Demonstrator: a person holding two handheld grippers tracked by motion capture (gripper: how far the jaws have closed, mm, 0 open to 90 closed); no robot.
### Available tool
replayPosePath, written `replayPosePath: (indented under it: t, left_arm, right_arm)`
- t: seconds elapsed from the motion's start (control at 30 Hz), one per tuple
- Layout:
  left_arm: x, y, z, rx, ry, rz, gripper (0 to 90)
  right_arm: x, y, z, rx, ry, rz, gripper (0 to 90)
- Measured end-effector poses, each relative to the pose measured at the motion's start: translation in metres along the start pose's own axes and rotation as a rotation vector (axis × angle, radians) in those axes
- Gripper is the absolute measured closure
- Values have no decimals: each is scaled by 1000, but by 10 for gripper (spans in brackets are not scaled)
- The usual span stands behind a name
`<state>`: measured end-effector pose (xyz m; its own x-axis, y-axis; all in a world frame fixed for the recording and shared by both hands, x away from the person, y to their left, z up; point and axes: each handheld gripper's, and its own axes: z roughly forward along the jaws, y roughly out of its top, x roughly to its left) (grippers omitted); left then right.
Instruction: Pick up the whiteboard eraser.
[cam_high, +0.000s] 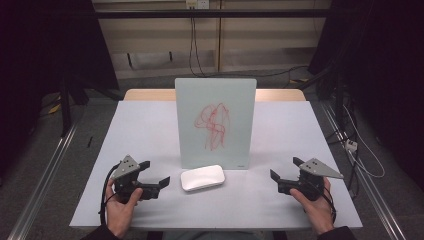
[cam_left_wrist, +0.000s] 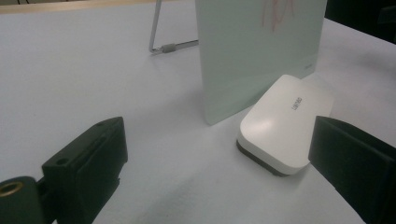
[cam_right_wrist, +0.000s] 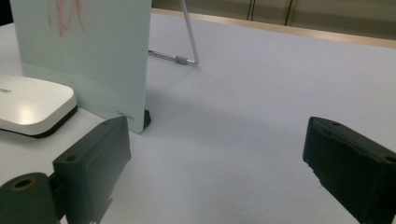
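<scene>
Hovering at about seven o'clock on the tabletop (cam_high: 280, 135), the left tongs (cam_high: 156, 172) gape wide and empty, aimed at the white eraser (cam_high: 202, 178) lying flat at six o'clock, just in front of the upright glass board (cam_high: 215, 120) with its red scribble (cam_high: 213, 126). A careless reach could shove the eraser into the board's foot and tip the board backward on its wire stand (cam_left_wrist: 161, 44). At five o'clock the right tongs (cam_high: 286, 171) also stand wide and empty, close enough to clip the board's corner.
</scene>
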<state>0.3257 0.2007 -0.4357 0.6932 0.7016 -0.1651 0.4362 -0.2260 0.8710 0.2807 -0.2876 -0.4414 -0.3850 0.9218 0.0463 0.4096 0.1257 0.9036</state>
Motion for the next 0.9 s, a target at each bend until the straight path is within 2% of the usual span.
replayPosePath:
  t: [0.27,0.37,0.5,0.6,0.67,0.9]
  left_arm:
    - [-1,0,2,14,1,5,56]
    - [0,-1,3,26,-15,1,62]
    - [0,1,5,50,-63,4,73]
    - [-1,3,5,59,-87,23,72]
    - [-1,4,6,66,-92,16,72]
    - [-7,9,17,136,-110,37,72]
  right_arm:
    - [0,0,1,-1,9,5,68]
    - [0,0,1,4,14,8,68]
    - [0,0,2,18,13,15,68]
    - [-1,0,2,24,22,30,69]
    - [-1,0,1,16,16,34,67]
    - [0,1,2,18,31,24,63]
